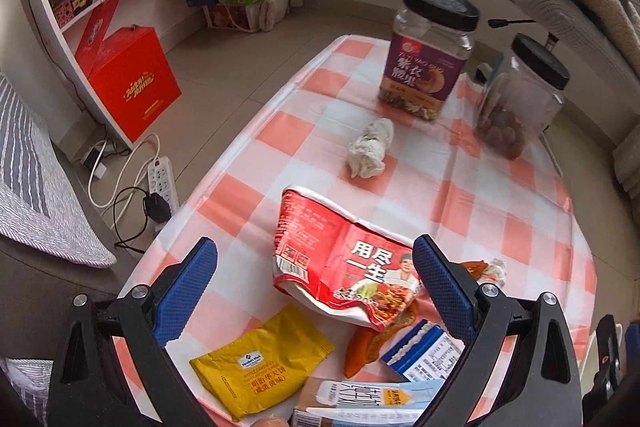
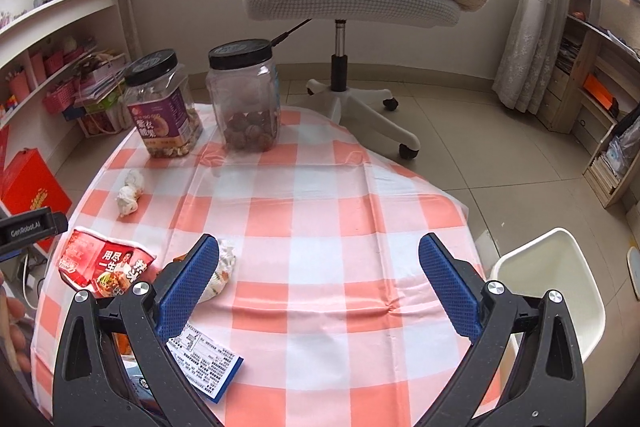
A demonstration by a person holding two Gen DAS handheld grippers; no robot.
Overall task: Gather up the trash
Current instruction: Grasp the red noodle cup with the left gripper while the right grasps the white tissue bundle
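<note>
Left wrist view showed the left tool (image 1: 314, 277) spread wide and holding nothing, its blue fingers either side of the red noodle wrapper (image 1: 340, 263) lying crumpled near the close edge of the bench (image 1: 500, 195). That wrapper looked light, thin and crackly, with little stiffness; a pinch on its raised, folded upper edge would probably hold better than on the flat printed face, which may slip. Around it lay a yellow sachet (image 1: 262, 367), a blue-and-white carton (image 1: 424, 355) and, farther off, a crumpled tissue (image 1: 370, 149), soft and easily squashed anywhere. Right wrist view showed the right tool (image 2: 320, 271) likewise spread and empty over bare cloth, with a white bin (image 2: 556, 287) just beside the bench's right edge.
</note>
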